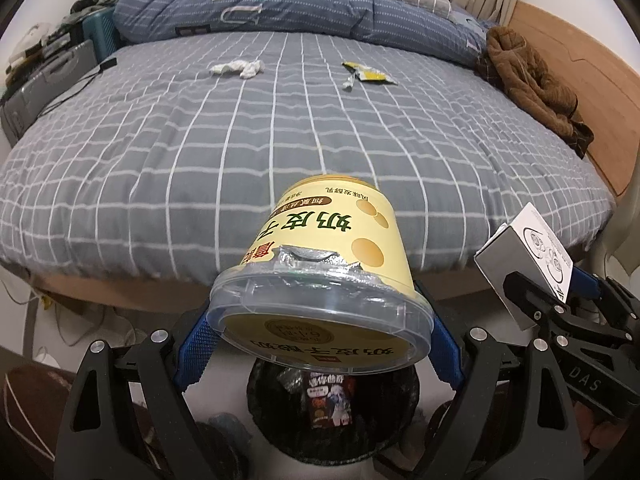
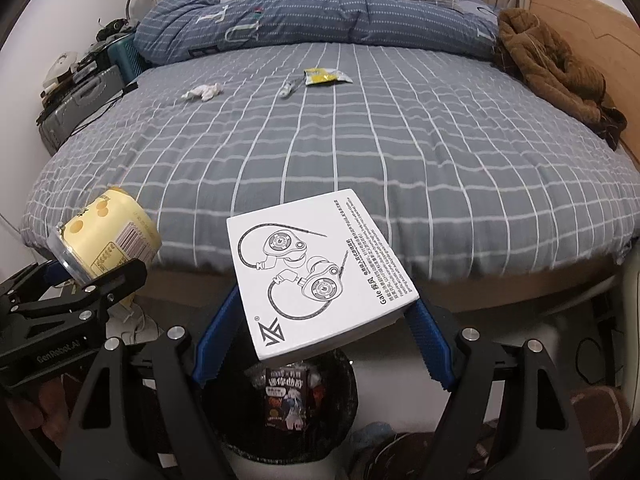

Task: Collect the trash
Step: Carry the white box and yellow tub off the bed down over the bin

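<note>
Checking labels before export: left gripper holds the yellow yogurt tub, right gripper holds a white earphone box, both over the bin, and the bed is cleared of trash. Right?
Not quite. The bed isn't cleared: the right wrist view shows a crumpled tissue and a yellow wrapper on it. The rest stands.

A tub [image 1: 320, 268] and a box [image 2: 320, 272] are held side by side above a bin [image 2: 280, 412] before the bed [image 2: 360, 152]; on it, a tissue [image 2: 202, 91] is left of a wrapper [image 2: 326, 77].

Left claw [image 1: 320, 332] and right claw [image 2: 320, 320] both angle downward side by side, jaws clamped wide.
</note>
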`<state>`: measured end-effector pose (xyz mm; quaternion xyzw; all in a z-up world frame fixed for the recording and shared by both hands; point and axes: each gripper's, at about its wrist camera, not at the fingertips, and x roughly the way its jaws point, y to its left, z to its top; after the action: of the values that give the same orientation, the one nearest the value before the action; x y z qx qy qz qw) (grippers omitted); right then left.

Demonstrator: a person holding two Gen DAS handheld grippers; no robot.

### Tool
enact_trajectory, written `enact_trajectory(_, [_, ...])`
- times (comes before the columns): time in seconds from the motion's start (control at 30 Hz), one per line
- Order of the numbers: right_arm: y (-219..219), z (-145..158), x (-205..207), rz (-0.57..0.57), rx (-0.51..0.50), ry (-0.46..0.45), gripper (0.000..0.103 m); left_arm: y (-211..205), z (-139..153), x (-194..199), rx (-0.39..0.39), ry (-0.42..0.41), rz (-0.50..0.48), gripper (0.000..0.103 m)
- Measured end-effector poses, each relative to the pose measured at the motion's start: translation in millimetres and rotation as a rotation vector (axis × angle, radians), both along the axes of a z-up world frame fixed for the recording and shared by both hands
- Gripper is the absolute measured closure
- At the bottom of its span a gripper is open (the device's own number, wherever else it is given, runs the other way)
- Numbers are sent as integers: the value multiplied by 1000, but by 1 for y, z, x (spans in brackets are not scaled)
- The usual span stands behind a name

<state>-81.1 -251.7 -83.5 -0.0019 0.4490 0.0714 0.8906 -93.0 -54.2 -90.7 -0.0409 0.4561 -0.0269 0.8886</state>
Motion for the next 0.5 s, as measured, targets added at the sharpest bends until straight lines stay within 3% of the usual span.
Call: enact_trajectory(0.5, [1,-57,-25,9,-22,183,27,10,-61,-21,-15,165,26,17])
